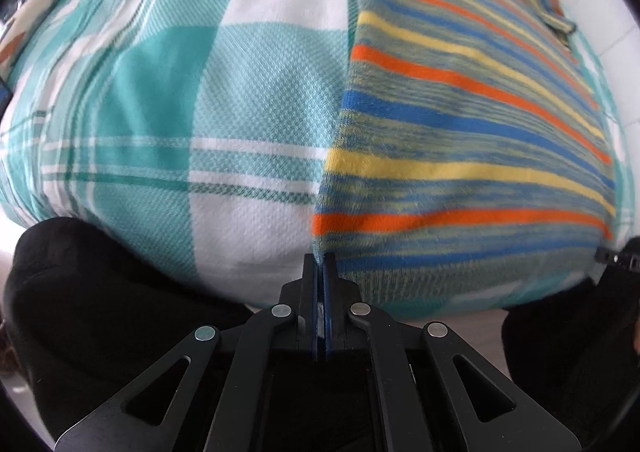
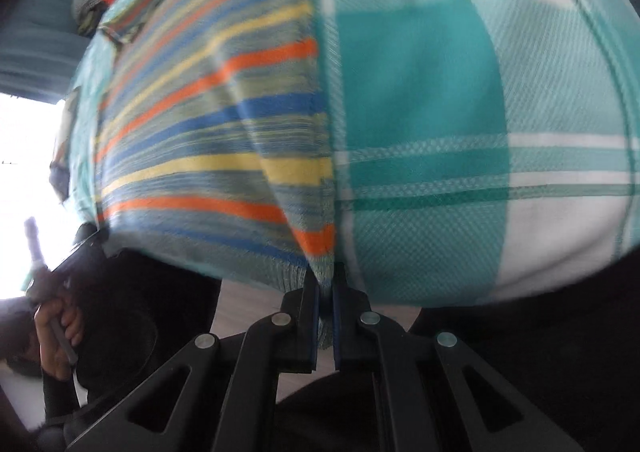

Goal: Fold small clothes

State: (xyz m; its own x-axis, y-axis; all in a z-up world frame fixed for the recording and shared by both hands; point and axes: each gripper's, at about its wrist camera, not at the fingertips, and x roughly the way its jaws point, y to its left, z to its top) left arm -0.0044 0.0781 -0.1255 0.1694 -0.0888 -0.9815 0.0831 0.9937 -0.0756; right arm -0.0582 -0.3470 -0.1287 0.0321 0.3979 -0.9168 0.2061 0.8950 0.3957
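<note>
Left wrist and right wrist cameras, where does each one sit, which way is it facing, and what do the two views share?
Left wrist: on the left gripper, looking steeply down at the striped garment's near corner, pinched in its jaws; dark clothing fills the lower corners.
Right wrist: on the right gripper, looking down at the garment's other near corner, pinched likewise; the person's left hand shows at lower left.
Shared: the same garment lying on the teal checked cloth.
</note>
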